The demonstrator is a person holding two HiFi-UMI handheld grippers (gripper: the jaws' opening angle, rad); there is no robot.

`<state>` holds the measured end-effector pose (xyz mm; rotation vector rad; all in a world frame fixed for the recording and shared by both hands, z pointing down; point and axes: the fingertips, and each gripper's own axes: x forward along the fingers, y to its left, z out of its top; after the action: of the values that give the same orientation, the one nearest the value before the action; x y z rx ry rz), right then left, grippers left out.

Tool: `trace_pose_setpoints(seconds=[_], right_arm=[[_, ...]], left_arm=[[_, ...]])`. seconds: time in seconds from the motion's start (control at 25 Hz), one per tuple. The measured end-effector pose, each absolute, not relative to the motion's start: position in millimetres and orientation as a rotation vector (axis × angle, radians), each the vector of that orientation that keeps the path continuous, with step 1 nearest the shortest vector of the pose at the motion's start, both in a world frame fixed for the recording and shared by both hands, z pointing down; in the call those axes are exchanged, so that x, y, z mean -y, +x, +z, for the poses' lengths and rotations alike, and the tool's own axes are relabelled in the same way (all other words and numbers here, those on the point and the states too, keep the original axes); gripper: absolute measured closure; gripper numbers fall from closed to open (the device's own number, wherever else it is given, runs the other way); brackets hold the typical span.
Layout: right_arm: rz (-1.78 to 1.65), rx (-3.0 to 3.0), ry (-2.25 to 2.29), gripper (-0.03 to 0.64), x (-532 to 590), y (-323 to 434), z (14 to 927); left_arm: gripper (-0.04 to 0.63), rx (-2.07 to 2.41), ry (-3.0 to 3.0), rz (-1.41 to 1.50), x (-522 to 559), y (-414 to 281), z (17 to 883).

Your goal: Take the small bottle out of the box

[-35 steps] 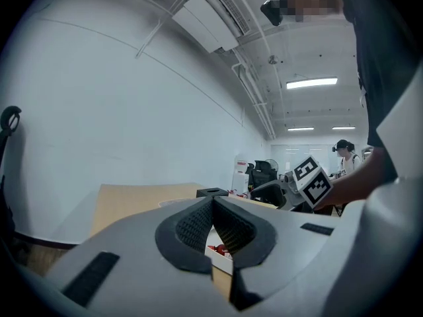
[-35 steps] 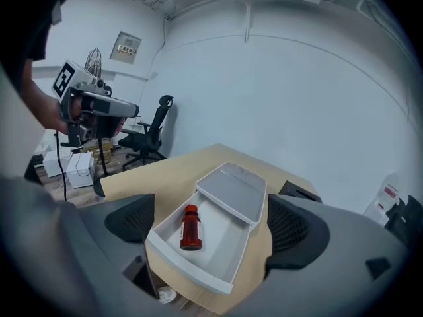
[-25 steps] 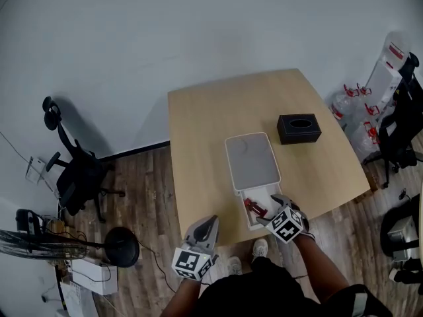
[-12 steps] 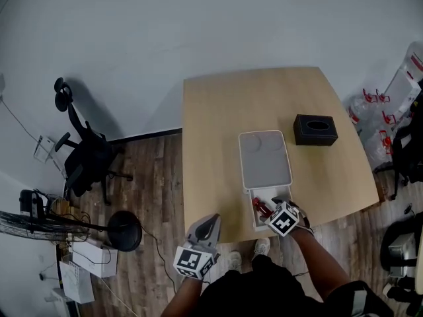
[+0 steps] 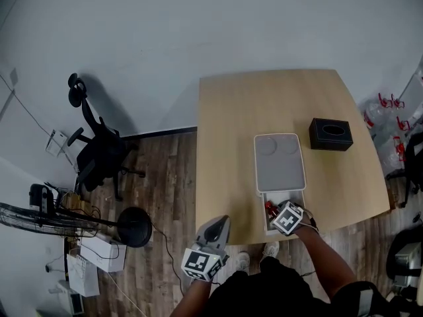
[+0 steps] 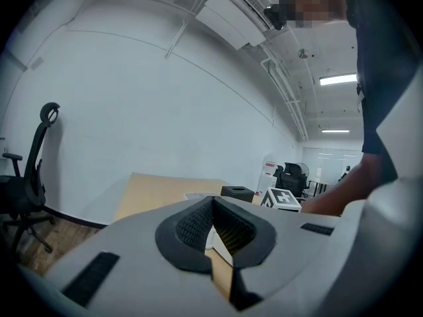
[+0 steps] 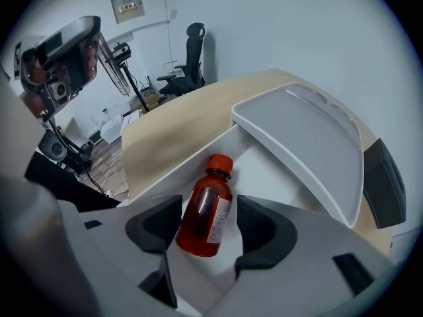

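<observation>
A small red bottle (image 7: 208,210) with a red cap and a white label lies on its side in the open near end of a white box (image 7: 192,156); in the head view only a bit of the bottle (image 5: 269,208) shows. The box's grey lid (image 5: 279,164) is slid back. My right gripper (image 7: 210,224) points steeply down into the box and straddles the bottle. Its jaws have just been closing, and a thin gap still shows at the pads. My left gripper (image 5: 220,224) hangs shut off the table's near edge, empty.
The box sits on a light wooden table (image 5: 231,144), close to its near edge. A black tissue box (image 5: 330,134) stands at the right of the table. An office chair (image 5: 99,154) and a floor fan (image 5: 39,220) stand on the wooden floor to the left.
My right gripper has sunk into the open end of the box and tilted further down over the bottle. The left gripper has hardly moved.
</observation>
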<state>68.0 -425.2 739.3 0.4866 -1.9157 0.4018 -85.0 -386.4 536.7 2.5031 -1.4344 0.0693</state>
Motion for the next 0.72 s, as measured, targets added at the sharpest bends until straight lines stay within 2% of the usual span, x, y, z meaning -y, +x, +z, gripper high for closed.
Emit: trace_pose_setpoints(seconds=[0.72], right_arm=[[0.502,1.866,0.502,0.396,430,69,746]], left_arm=[[0.581,1.434,2.502,0.048,390,-90,535]])
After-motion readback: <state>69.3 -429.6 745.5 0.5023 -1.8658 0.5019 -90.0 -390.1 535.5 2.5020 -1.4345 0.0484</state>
